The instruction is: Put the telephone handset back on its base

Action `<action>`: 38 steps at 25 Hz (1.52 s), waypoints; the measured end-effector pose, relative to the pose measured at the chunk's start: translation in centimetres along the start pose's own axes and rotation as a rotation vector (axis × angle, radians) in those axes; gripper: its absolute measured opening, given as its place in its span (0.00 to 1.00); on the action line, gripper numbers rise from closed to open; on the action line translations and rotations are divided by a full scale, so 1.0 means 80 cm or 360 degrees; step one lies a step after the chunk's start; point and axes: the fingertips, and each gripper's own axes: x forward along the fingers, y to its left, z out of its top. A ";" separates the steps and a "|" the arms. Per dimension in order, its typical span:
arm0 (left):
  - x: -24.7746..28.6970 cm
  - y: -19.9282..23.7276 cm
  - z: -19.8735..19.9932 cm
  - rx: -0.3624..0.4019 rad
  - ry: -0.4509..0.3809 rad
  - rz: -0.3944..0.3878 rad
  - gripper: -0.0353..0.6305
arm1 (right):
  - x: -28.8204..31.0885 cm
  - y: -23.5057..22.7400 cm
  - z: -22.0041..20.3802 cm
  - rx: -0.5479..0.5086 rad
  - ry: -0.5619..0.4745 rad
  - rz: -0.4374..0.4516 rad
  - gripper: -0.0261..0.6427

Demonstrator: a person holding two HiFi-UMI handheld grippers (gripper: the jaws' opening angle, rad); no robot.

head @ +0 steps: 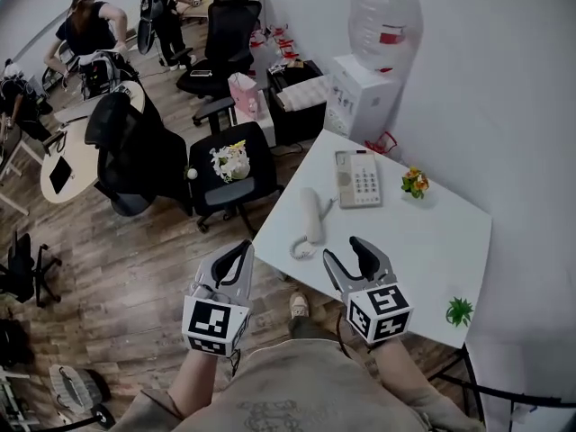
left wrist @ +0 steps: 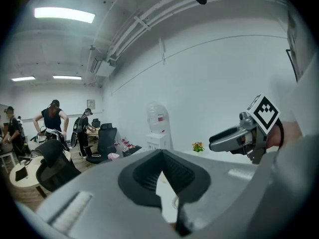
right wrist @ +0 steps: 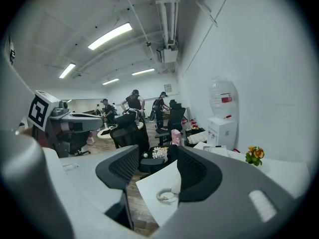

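Right gripper (head: pixel 346 252) gapes; handset (head: pixel 312 214) lies beside base (head: pixel 360 180), pointing away.

The head view looks steeply down from over the person's chest, well above the white table (head: pixel 432 232), with the left gripper (head: pixel 241 252) and right gripper (head: pixel 344 252) low in its frame. Each gripper view sits close behind its own jaws and faces nearly level across the room — the jaws fill its lower half. The left gripper view faces the white wall and catches the right gripper at its right edge. The right gripper view faces down the office and catches the left gripper at its left. All three share the water dispenser (head: pixel 364 93), the flowers (head: pixel 415 183) and part of the table.
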 end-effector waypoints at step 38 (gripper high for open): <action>0.211 0.082 -0.024 0.0044 0.0289 -0.0301 0.05 | 0.182 -0.091 -0.009 0.0081 0.0256 -0.0164 0.42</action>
